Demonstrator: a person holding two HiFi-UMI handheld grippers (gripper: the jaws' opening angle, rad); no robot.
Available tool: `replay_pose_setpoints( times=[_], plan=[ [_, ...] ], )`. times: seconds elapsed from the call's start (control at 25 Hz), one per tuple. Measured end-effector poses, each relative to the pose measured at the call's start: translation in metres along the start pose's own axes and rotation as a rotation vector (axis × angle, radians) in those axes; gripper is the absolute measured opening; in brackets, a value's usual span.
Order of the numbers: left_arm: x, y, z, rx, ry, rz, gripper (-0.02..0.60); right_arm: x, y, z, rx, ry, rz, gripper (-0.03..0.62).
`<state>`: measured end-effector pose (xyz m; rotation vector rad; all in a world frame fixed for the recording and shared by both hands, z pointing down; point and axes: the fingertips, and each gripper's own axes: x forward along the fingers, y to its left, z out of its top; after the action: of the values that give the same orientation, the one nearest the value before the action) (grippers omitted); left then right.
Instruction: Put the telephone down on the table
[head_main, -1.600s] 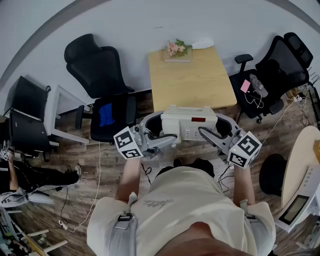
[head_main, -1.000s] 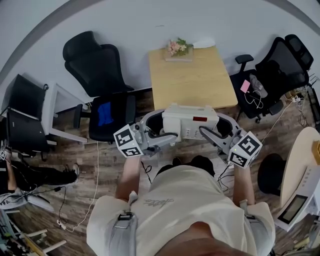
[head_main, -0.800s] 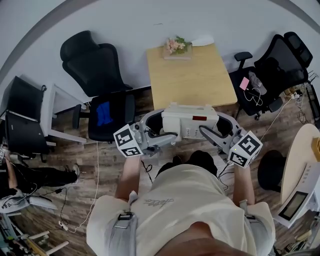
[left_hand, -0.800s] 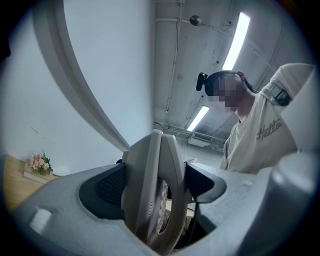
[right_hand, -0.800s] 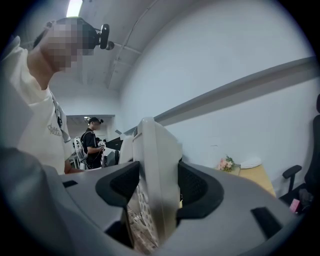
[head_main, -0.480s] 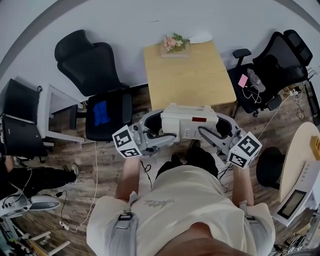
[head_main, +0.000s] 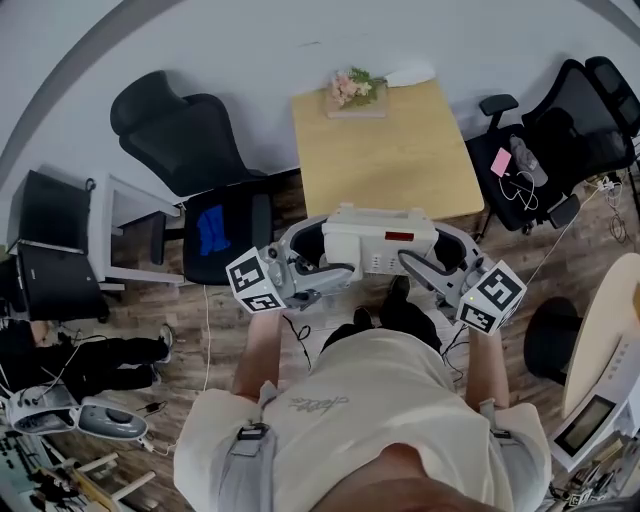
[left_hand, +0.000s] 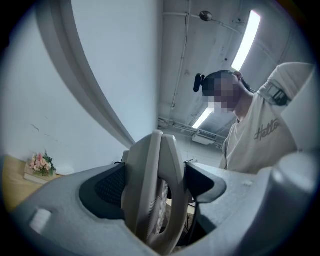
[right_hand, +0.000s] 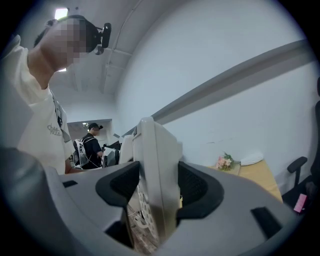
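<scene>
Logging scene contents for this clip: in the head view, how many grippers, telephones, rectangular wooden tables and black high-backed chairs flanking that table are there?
Grippers: 2 (left gripper, right gripper)
Telephone: 1
Rectangular wooden table: 1
Black high-backed chairs: 2 (chair with blue cloth, chair with pink item)
Total: 6

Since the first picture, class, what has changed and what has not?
The person stepped toward the table: one shoe now shows farther forward beneath the telephone. Nothing was taken or released. The left tool and right tool stay shut on the telephone's ends, short of the table.
</scene>
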<state>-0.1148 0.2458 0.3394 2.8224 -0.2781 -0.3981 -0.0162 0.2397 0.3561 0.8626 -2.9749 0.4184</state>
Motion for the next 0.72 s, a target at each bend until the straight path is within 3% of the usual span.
replay_pose_setpoints(
  times=[0.24,0.72],
  plan=[
    [0.038,0.033,0.012,0.022,0.014,0.010,0.367,-0.001,-0.047,0.021,-0.003,-0.034,0.017,0.230],
    [0.065,0.053,0.009,0.083,-0.005,0.058,0.367,-0.003,-0.085,0.034,-0.081,-0.036,0.084,0.230]
  ],
)
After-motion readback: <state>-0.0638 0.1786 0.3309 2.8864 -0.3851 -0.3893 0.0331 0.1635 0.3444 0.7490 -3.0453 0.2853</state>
